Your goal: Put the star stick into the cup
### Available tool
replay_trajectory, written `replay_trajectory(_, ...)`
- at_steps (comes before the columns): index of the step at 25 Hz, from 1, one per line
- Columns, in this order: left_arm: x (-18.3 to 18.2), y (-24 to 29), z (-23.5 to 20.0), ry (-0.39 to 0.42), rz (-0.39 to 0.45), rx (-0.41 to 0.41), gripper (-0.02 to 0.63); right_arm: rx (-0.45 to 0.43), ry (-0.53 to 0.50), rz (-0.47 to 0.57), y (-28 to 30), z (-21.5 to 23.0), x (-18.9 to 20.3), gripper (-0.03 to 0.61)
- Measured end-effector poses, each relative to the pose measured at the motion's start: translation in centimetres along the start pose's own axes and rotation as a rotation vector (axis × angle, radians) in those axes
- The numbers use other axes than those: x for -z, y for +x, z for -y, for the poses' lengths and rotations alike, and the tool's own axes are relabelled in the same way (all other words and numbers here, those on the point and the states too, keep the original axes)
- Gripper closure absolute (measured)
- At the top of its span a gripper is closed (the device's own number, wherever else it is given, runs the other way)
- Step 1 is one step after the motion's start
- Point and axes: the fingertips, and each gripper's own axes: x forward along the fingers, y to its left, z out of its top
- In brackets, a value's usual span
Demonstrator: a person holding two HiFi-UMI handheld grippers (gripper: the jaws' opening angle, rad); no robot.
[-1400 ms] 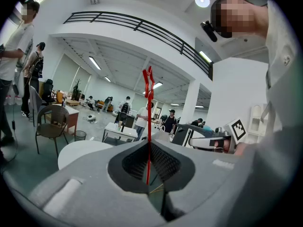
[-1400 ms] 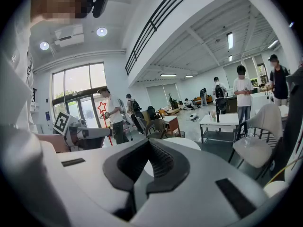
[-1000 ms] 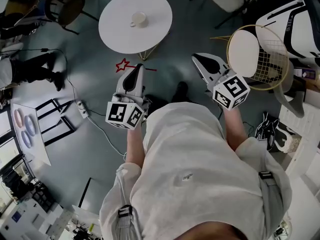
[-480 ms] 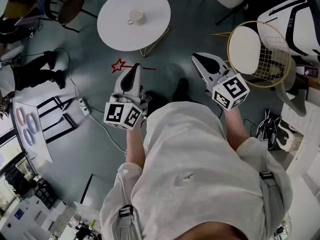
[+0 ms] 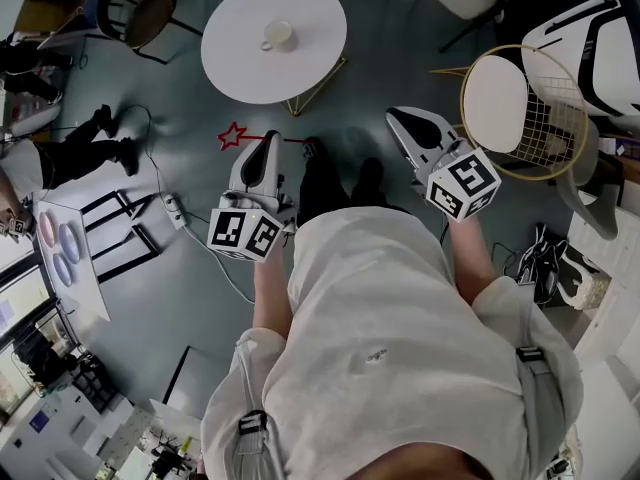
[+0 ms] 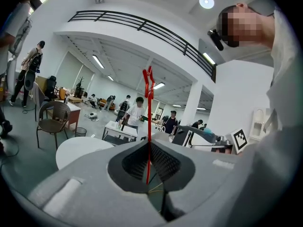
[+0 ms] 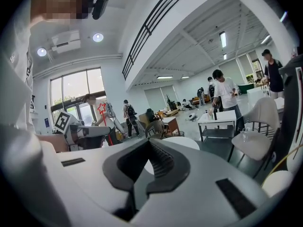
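In the head view my left gripper (image 5: 269,140) is shut on the red star stick (image 5: 233,136). The stick lies level, its star pointing left over the grey floor. In the left gripper view the stick (image 6: 149,126) stands pinched between the closed jaws of the left gripper (image 6: 149,144), star uppermost. The white cup (image 5: 278,35) sits on the round white table (image 5: 315,18), ahead of both grippers. My right gripper (image 5: 396,117) is level with the left one, to the right of it, jaws together and empty. The right gripper view shows its tips (image 7: 150,142) meeting, with the star (image 7: 101,109) at the left.
A gold wire chair with a white seat (image 5: 520,108) stands at the right. A brown chair (image 5: 135,8) is at the top left. A power strip and cable (image 5: 175,211) lie on the floor at the left, near a person's legs (image 5: 80,153). My own shoes (image 5: 340,178) are between the grippers.
The person has stepped forward: dark shoes now show between the grippers. The star has slid slightly left and down in view. Both grippers keep their pose and grip.
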Motion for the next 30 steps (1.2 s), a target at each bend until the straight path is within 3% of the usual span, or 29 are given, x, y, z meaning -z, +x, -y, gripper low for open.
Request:
replay_trajectory(12, -0.9, 5.2, -4.4, -0.043, -0.042, 0.075, 0.598, 0.091, 0.042, -0.012, 3.4, 2.1, -0.7, 0.571)
replay_trajectory(16, -2.2, 7.9, -7.0, -0.081, -0.030, 0.111, 0.598, 0.108, 0.020, -0.024, 6.6, 3.0, -2.4, 0.571)
replay_trajectory(30, -7.2, 14.0, -16.9, -0.087, -0.028, 0.176, 0.598, 0.169, 0.013, -0.025, 17.5, 4.8, -7.1, 0.571)
